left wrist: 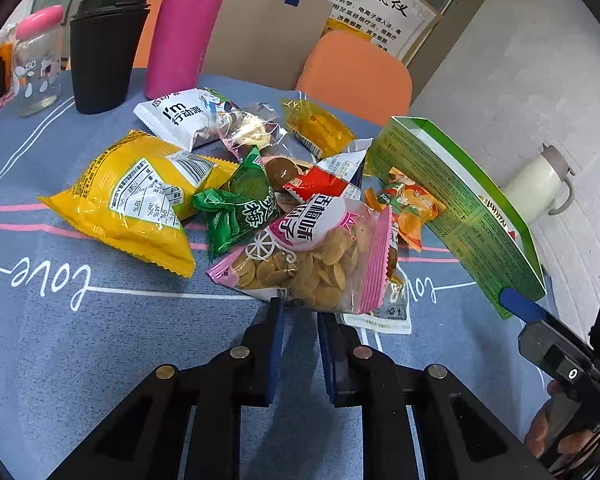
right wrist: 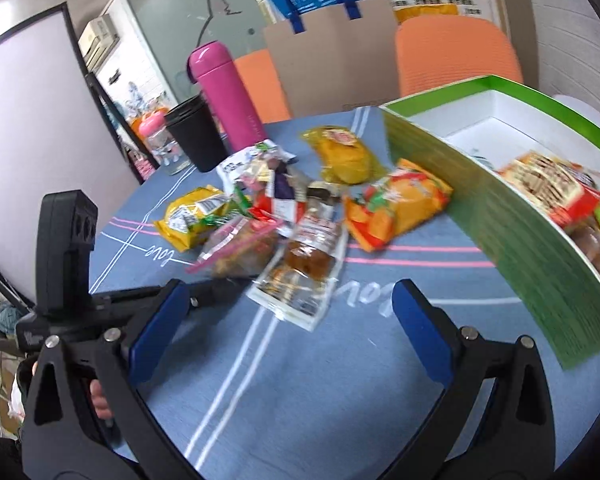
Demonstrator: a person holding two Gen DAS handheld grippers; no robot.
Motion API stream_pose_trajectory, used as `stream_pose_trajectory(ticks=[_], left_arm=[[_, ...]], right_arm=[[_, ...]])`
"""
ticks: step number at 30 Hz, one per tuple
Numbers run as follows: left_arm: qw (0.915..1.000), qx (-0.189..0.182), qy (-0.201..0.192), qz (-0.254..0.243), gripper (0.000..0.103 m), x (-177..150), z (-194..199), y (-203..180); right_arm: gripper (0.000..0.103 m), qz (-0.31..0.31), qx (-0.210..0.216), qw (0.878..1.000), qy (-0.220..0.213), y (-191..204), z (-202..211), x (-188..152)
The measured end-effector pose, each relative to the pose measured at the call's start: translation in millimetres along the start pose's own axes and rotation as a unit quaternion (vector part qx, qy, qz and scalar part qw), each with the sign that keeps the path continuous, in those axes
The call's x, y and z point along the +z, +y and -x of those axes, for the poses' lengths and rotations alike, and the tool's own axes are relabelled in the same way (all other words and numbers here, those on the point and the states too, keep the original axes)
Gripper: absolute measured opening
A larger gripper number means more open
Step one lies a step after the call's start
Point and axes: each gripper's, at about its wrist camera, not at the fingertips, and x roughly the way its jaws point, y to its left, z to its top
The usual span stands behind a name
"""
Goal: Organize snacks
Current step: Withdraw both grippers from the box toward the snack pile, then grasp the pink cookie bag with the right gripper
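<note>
My left gripper is clenched on the near edge of the pink-trimmed clear bag of pale seeds; the blue pads meet the bag's bottom seam, and the rest of the bag lies ahead of the fingertips on the blue tablecloth.

My right gripper stands released, jaws wide, nothing between them but bare cloth.

The snack heap lies directly ahead of my left gripper. Ahead and left of it is a yellow packet lying label up. Beside that, touching the seed bag, is a green twisted packet. Behind the seed bag sit a red and white sachet, a white packet with black lettering and a clear yellow wrapper. An orange packet lies ahead and right, against the wall of the green box.

The green box stands to the right of both grippers, open, white inside. The right wrist view shows a red packet already in it. A clear sachet with brown contents lies just ahead of my right gripper, partly under the heap.

Far ahead and left of the heap stand a black cup, a pink flask and a glass jar with a pink lid. An orange chair stands beyond the table edge.

The right wrist view is motion-blurred.
</note>
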Motion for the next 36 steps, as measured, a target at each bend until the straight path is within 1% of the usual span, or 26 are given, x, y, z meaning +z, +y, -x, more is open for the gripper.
stream_pose_trajectory(ticks=[1,4,11,12,13,14,15,16,18,19,22,23,25,28,30,31,32,33,36], left_arm=[[1.0000,-0.007,0.003,0.001,0.008,-2,0,1],[0.9994,-0.031,0.008,0.009,0.008,-7,2,3],[0.9988,-0.048,0.010,0.007,0.008,-11,4,5],[0.9987,-0.050,0.010,0.007,0.008,-13,5,6],[0.9985,-0.053,0.009,0.009,0.008,-15,7,10],[0.9984,-0.056,0.010,0.011,0.008,-14,8,12],[0.9982,-0.057,0.010,0.014,0.008,-14,8,15],[0.9979,-0.062,0.010,0.018,0.008,-14,8,17],[0.9979,-0.061,0.008,0.020,0.008,-13,10,20],[0.9979,-0.060,0.008,0.022,0.008,-14,11,22],[0.9976,-0.059,0.006,0.034,0.010,-15,15,27],[0.9973,-0.061,0.006,0.041,0.012,-16,17,31],[0.9965,-0.065,0.002,0.054,0.017,-16,20,36],[0.9946,-0.071,-0.001,0.076,0.025,-19,26,42],[0.9932,-0.078,-0.004,0.086,0.036,-21,29,44],[0.9930,-0.079,-0.004,0.088,0.040,-22,30,42],[0.9932,-0.078,-0.005,0.087,0.046,-23,32,40],[0.9937,-0.075,-0.004,0.082,0.049,-24,34,36],[0.9948,-0.080,0.008,0.062,0.051,-28,32,22]], right_arm=[[0.098,0.004,0.004,1.000,0.005,4,-7,2],[0.093,0.010,0.022,0.999,0.025,16,-30,10],[0.088,0.020,0.031,0.998,0.046,34,-62,17],[0.079,0.021,0.031,0.998,0.046,36,-65,17],[0.066,0.022,0.024,0.998,0.048,37,-68,17],[0.061,0.024,0.016,0.998,0.050,36,-70,17],[0.050,0.023,0.018,0.998,0.053,35,-71,17],[0.037,0.017,0.023,0.998,0.056,32,-71,16],[0.030,0.005,0.032,0.998,0.059,25,-68,16],[0.028,0.000,0.033,0.998,0.060,21,-65,15],[0.027,-0.008,0.028,0.998,0.057,14,-55,10],[0.027,-0.010,0.029,0.998,0.058,12,-52,8],[0.027,-0.016,0.039,0.997,0.061,9,-43,1],[0.027,-0.014,0.039,0.997,0.062,8,-29,-10],[0.027,-0.018,0.039,0.997,0.063,5,-18,-18],[0.027,-0.019,0.039,0.997,0.063,4,-15,-21],[0.027,-0.020,0.039,0.997,0.062,2,-8,-26],[0.027,-0.022,0.038,0.997,0.062,1,-5,-28],[0.027,-0.025,0.035,0.997,0.062,-3,12,-41]])
